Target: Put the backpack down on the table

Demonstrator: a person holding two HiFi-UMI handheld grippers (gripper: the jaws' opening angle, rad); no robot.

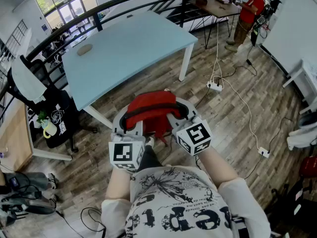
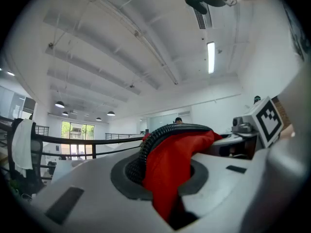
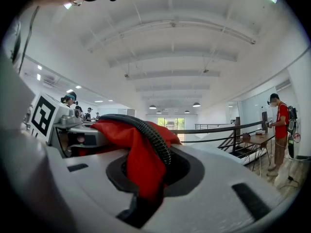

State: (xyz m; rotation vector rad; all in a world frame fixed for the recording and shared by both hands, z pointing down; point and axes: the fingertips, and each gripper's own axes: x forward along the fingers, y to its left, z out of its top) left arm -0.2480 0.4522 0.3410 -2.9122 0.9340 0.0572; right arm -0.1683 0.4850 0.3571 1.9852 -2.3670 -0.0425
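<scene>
A red backpack (image 1: 151, 105) with a black corded handle (image 1: 153, 109) hangs in the air in front of me, above the wooden floor and short of the light blue table (image 1: 129, 48). My left gripper (image 1: 130, 125) is shut on its left end, where red fabric (image 2: 170, 174) and the handle (image 2: 158, 137) are pinched between the white jaws. My right gripper (image 1: 181, 115) is shut on the right end, clamping the fabric (image 3: 141, 159) and the handle (image 3: 153, 135). Both grippers point level, side by side.
A small brown object (image 1: 84, 48) lies on the table's far left. A black office chair (image 1: 54, 118) stands to the left. A power strip (image 1: 214, 87) with cables lies on the floor right of the table's leg. A black railing (image 1: 124, 6) runs behind; a person (image 1: 250, 9) stands at a far desk.
</scene>
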